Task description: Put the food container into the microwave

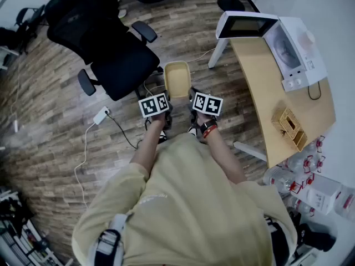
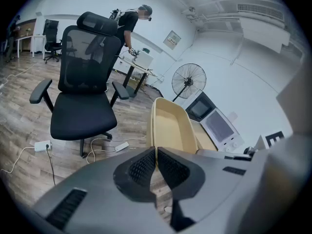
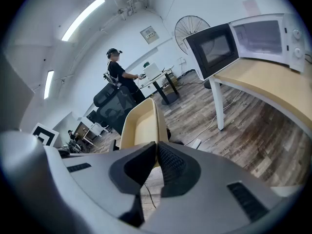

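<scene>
— Cream-coloured wall between the pads: is that what the left gripper [image 2: 156,162] has?

— Yes. Its jaws are pressed onto the left side wall of the food container [image 2: 173,126], at the near end. The right gripper [image 3: 157,162] pinches the opposite side wall the same way.

— So where is the tub?

— In the air between the two grippers, just in front of the person, its long side pointing away from them, above the wooden floor [image 1: 50,137].

— Anything in it?

— Nothing shows inside. The bottom is bare and pale.

— What's around it?

— A black office chair [image 1: 111,43] stands near on the left, with a white power strip [image 1: 101,115] on the floor beside it.

— And the microwave?

— The white microwave [image 1: 288,43] sits at the far end of a light wooden bench [image 1: 266,93], ahead and to the right, well apart from the container. Its door [image 3: 212,50] stands open to the left. The cavity looks pale grey, and I can't make out anything in it.

— Other containers?

— A woven box [image 1: 288,123] sits near the bench's closer end. What it holds I cannot tell.
</scene>
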`<state>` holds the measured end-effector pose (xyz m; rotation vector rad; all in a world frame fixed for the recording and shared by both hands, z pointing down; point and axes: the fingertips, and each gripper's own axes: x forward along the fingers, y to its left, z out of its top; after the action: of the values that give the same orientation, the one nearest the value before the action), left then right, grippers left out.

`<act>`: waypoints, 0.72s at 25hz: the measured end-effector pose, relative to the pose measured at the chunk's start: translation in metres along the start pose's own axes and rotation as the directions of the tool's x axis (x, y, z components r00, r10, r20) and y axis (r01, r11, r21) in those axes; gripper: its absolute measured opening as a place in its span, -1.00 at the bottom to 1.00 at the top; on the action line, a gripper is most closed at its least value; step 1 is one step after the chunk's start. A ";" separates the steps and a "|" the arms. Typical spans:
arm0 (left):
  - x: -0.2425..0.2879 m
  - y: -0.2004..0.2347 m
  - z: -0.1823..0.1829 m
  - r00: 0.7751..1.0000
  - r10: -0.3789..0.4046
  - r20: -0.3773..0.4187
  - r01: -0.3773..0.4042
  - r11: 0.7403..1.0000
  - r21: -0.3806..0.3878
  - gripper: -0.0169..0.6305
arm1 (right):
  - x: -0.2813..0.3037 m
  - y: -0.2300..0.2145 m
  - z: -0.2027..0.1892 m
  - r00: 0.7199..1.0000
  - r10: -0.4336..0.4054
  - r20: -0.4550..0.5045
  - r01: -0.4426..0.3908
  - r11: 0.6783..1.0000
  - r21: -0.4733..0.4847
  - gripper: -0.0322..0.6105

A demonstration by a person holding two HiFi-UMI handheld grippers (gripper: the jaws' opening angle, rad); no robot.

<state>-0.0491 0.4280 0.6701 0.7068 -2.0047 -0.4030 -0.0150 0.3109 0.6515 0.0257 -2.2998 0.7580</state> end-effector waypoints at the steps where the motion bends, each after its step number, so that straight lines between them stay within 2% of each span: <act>1: 0.002 -0.005 -0.001 1.000 -0.001 0.002 0.001 1.000 -0.002 -0.84 | -0.002 -0.005 0.001 1.000 -0.001 0.000 0.001 1.000 0.001 -0.79; 5: 0.014 -0.029 -0.007 1.000 -0.011 0.004 0.011 1.000 0.003 -0.85 | -0.014 -0.029 0.010 1.000 -0.007 0.014 0.007 1.000 0.025 -0.78; 18: 0.064 -0.110 -0.020 0.998 -0.047 -0.038 0.050 0.995 0.088 -0.85 | -0.053 -0.111 0.040 0.996 -0.040 0.079 0.032 0.994 0.105 -0.78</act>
<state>-0.0216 0.3019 0.6636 0.8142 -1.9846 -0.3296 0.0249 0.1878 0.6519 0.1473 -2.3272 0.8716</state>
